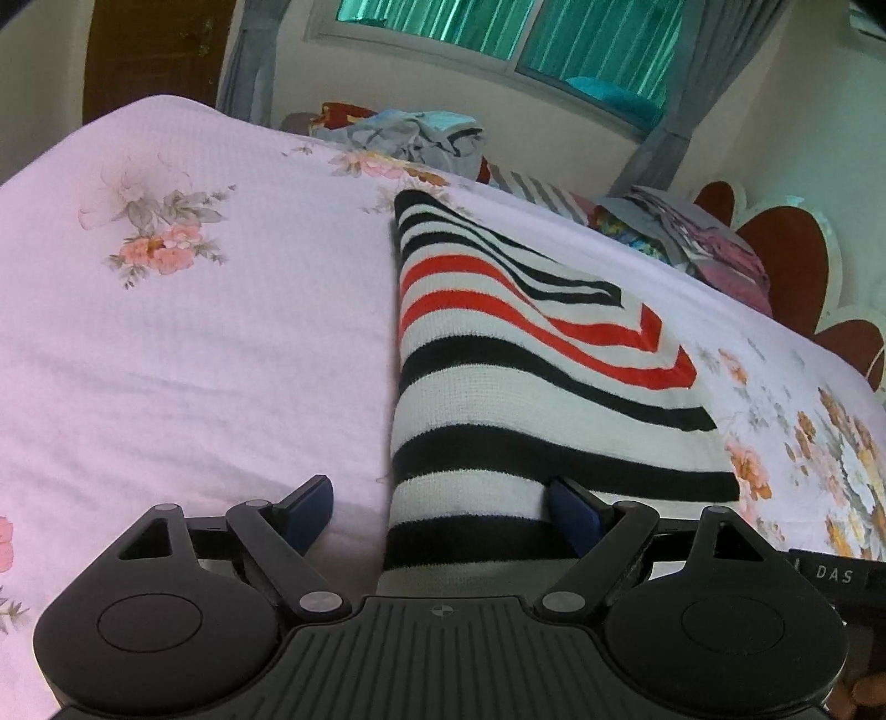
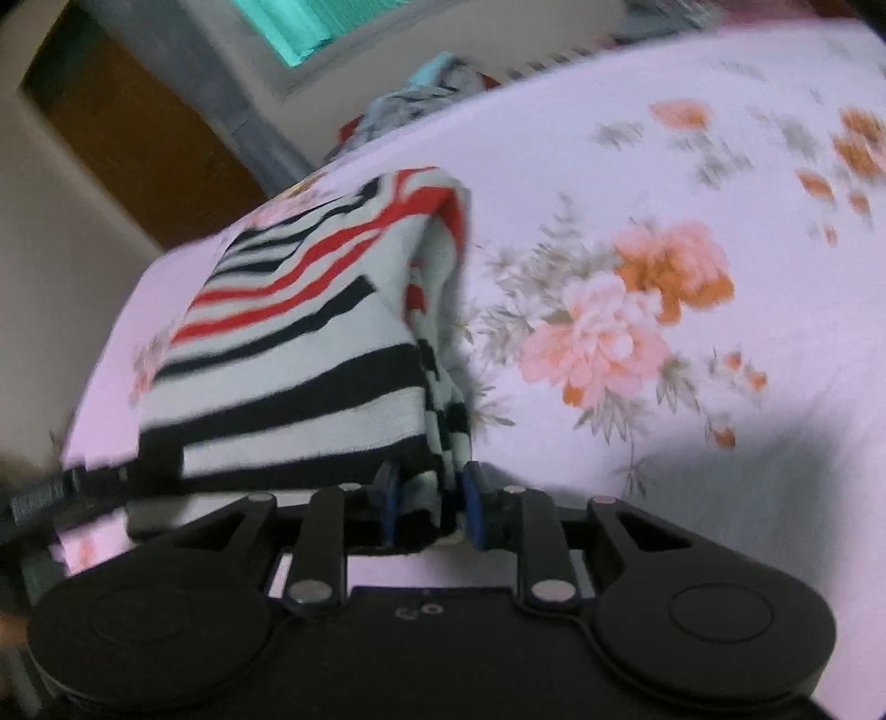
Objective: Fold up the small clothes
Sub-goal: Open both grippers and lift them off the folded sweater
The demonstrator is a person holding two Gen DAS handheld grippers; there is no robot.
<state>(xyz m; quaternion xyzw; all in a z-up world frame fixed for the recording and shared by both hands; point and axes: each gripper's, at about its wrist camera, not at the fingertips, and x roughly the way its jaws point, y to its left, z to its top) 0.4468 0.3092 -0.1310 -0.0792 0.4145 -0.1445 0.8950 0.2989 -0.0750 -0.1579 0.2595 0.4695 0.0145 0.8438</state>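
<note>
Striped knit garment (image 1: 531, 354), white with black and red bands, lies folded on a pink floral bedsheet (image 1: 183, 310), its near end reaching the left gripper (image 1: 443, 507). Left gripper's jaws stand wide apart: the left blue pad (image 1: 310, 512) rests over bare sheet, clear of the cloth; the right pad sits on or against the garment's near black band, contact uncertain from this angle. Nothing is pinched between them. Right gripper (image 2: 429, 507) has its jaws drawn close, clamped on the bunched near corner of the same garment (image 2: 310, 354); striped layers show between the blue pads (image 2: 473, 509), and the cloth rises from the sheet toward the grip, its right edge hanging in a loose doubled fold. Right wrist view is motion-blurred, so the count of layers in the pinch is unclear. Left wrist view alone shows the garment's flat, tidy top face with a diagonal fold, a pile of unfolded clothes (image 1: 410, 138) at the bed's far edge, a second heap (image 1: 692, 238) by the scalloped headboard (image 1: 786, 260), and a window (image 1: 498, 33) with grey curtains. Right wrist view alone shows the grip itself, the garment's open side edge, and a large flower print (image 2: 620, 310) just beside it.
</note>
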